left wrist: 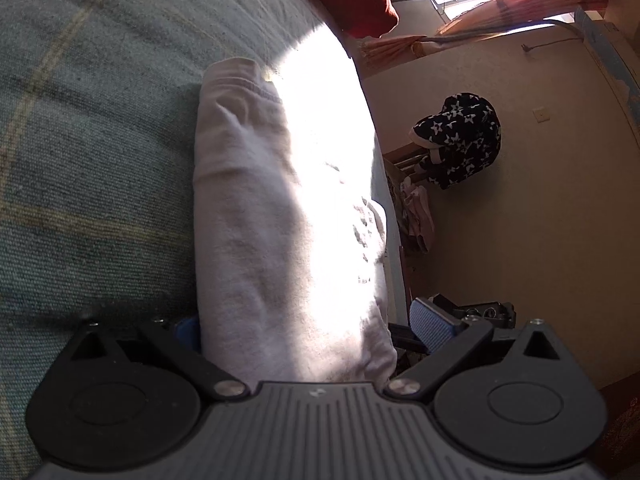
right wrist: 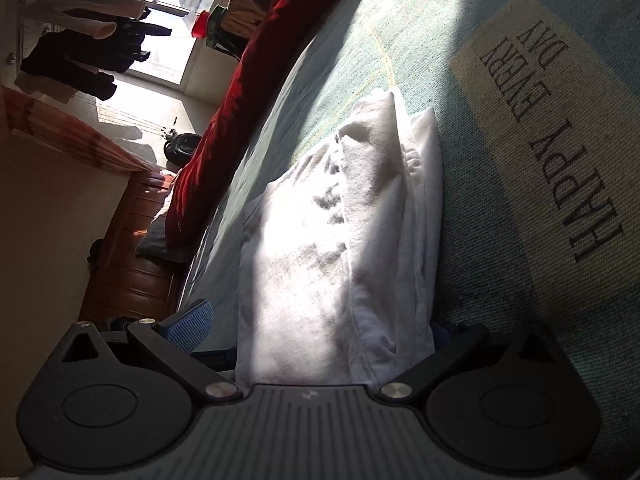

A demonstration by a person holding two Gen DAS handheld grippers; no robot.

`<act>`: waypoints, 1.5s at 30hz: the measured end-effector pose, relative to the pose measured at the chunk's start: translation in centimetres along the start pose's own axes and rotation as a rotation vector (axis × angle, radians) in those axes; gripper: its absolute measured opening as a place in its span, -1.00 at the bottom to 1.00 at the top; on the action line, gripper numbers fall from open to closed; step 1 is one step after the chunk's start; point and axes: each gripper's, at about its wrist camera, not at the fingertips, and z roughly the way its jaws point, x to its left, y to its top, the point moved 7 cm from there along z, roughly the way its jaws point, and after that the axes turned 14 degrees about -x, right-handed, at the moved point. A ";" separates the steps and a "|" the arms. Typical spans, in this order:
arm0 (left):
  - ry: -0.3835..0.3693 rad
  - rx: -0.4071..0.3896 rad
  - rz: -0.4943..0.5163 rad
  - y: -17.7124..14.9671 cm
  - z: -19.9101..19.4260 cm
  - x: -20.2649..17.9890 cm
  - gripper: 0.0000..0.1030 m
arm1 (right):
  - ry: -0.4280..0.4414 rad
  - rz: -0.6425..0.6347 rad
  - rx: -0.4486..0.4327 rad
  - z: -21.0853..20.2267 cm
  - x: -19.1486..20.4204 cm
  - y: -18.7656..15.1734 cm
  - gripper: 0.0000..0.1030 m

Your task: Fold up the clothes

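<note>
Folded white garment (left wrist: pixel 280 216) lying on a green-grey plaid bedspread (left wrist: pixel 92 128), half in hard sunlight, half in shade. In the left wrist view, near end of the bundle sitting between the 2 spread fingers of the left gripper (left wrist: pixel 308 328): blue ribbed pad (left wrist: pixel 430 326) standing off the cloth on one side, only a sliver of blue showing against the cloth on the other. Jaws wide, not pinched onto the fabric. Beyond the bed edge, a dark star-patterned garment (left wrist: pixel 460 140) hanging against a beige wall, with an orange curtain (left wrist: pixel 500 12) by a bright window. In the right wrist view, the same garment (right wrist: pixel 344 240) seen as stacked layers, faint grey print on the top face, its near end lying between the fingers of the right gripper (right wrist: pixel 316 328). 1 blue pad (right wrist: pixel 192 324) clear of the cloth at the side; the other finger mostly hidden behind the fabric's edge. Jaws likewise spread wide, nothing clamped. Printed panel reading "HAPPY EVERY DAY" (right wrist: pixel 560 136) on the bedspread just beside the garment. Red blanket (right wrist: pixel 240 92) along the far edge of the bed, a wooden dresser (right wrist: pixel 132 256) below it, dark clothes (right wrist: pixel 92 52) hung near a window.
</note>
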 end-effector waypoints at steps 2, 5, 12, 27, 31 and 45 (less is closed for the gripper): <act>-0.004 -0.001 0.007 0.4 0.5 -0.1 0.94 | 0.006 0.000 0.002 0.2 0.1 0.2 1.00; -0.010 -0.003 0.017 1.0 1.3 -0.4 0.94 | 0.013 -0.002 0.004 0.5 0.2 0.3 1.00; -0.023 -0.017 0.006 1.2 1.4 -0.4 0.93 | 0.060 0.020 -0.007 0.7 -0.1 0.7 1.00; -0.001 -0.065 -0.047 1.6 1.9 -0.5 0.93 | 0.036 0.087 0.027 1.7 0.4 0.7 1.00; -0.073 -0.082 -0.114 2.0 1.0 -1.1 0.93 | 0.050 0.082 0.008 1.1 1.1 0.4 1.00; -0.051 -0.142 -0.009 3.3 -4.7 -2.1 0.93 | 0.082 0.032 0.046 1.8 5.8 -1.3 1.00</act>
